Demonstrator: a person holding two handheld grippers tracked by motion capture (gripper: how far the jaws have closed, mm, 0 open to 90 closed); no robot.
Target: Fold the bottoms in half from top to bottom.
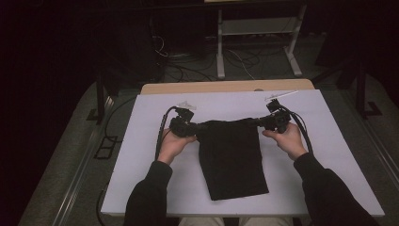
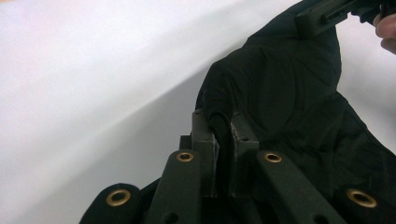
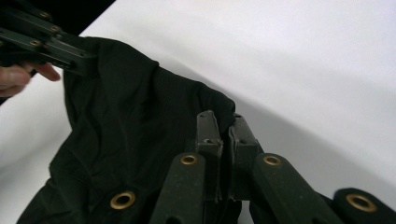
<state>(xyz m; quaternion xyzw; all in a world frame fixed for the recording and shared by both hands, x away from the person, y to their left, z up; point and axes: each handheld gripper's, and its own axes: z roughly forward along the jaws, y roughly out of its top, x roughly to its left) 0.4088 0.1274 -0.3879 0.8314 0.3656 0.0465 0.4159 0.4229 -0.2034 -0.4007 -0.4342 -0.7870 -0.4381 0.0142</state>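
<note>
Now I have both grippers clamped on the black, soft woven cloth [image 1: 233,155], one at each far corner. In the high view my left gripper [image 1: 200,126] sits at the cloth's far left corner and my right gripper [image 1: 256,123] at its far right corner, so the far edge runs stretched between the two sets of fingers. From that edge the cloth falls back towards me and lies flat on the white table [image 1: 141,155], its near end close to the table's front edge.

Looking along the left gripper [image 2: 223,123], I see its fingers [image 2: 205,140] almost fully closed, with a fold of the black cloth [image 2: 289,102] pinched in the narrow gap between them. Beyond those fingers, up and to the right, the other gripper grips the opposite corner.

Looking along the right gripper [image 3: 225,123], its fingers [image 3: 208,135] are likewise nearly closed on a bunched edge of the cloth [image 3: 121,121], which spreads away to the left of them. My left hand [image 3: 18,77] shows beyond, at the upper left, beside the fingers it carries.
</note>
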